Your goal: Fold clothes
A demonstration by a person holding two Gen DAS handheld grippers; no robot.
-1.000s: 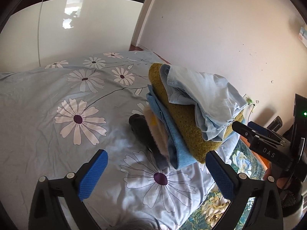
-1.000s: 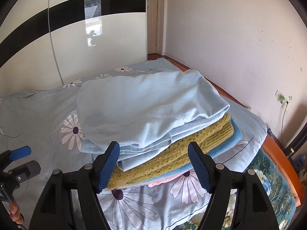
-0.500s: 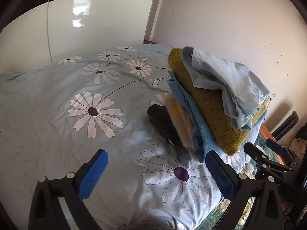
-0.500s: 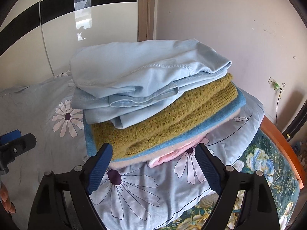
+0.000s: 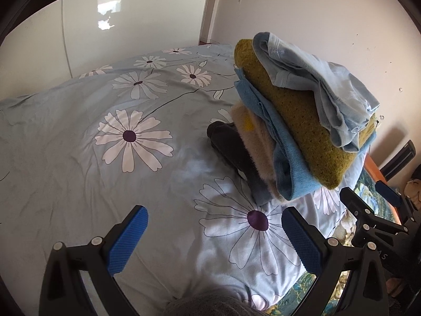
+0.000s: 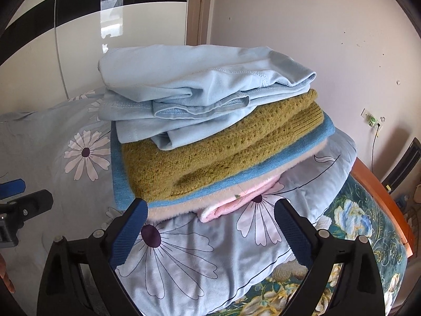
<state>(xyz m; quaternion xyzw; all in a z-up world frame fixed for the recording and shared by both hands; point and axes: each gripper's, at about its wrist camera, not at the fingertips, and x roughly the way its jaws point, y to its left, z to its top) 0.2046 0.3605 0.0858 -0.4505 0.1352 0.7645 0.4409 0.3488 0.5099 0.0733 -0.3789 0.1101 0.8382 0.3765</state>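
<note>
A stack of folded clothes (image 6: 210, 142) sits on the bed: a light blue garment (image 6: 200, 79) on top, an olive knit sweater (image 6: 210, 158), a blue layer, then pale pink fleece (image 6: 223, 208) at the bottom. In the left wrist view the stack (image 5: 302, 121) stands at the right, with a dark garment (image 5: 231, 147) beside its base. My left gripper (image 5: 214, 239) is open and empty above the quilt. My right gripper (image 6: 210, 226) is open and empty just in front of the stack's base.
The bed has a light blue quilt with daisies (image 5: 131, 137). A floral sheet (image 6: 355, 231) and an orange bed frame (image 6: 379, 192) run along the right edge. A glossy wardrobe (image 6: 105, 39) and a wall stand behind.
Both grippers have dropped lower and drawn back toward the bed's near edge. The stack now looms higher in the right wrist view. Both grippers stayed open.
</note>
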